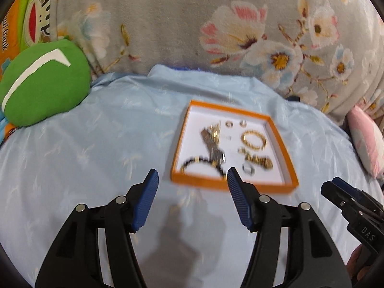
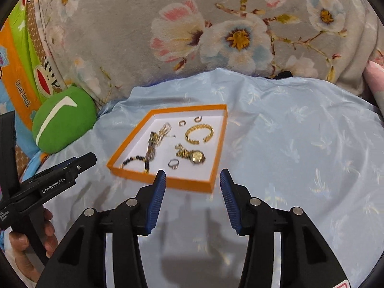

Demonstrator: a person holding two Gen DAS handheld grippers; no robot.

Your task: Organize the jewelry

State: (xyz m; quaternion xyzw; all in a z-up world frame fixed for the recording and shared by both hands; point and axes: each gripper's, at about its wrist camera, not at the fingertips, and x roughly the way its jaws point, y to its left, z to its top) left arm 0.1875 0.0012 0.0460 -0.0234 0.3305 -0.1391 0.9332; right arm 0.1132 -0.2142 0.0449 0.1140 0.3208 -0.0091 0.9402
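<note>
An orange-rimmed tray (image 2: 217, 148) with a white floor lies on the light blue cloth; it also shows in the left wrist view (image 1: 182, 134). In it lie a gold bangle (image 2: 199, 133), a gold watch (image 2: 193, 156), a silver ring (image 2: 173, 163), two small rings (image 2: 182, 123), a black bead bracelet (image 2: 135, 162) and a tangled chain (image 2: 156, 141). My left gripper (image 1: 192, 180) is open and empty, just short of the tray's near edge. My right gripper (image 2: 192, 180) is open and empty, over the near edge.
A green cushion (image 1: 43, 84) lies at the left on the blue cloth (image 2: 300, 168). A grey floral blanket (image 1: 216, 28) rises behind the tray. A pink pillow (image 1: 364, 134) sits at the right. The other gripper shows at each view's side.
</note>
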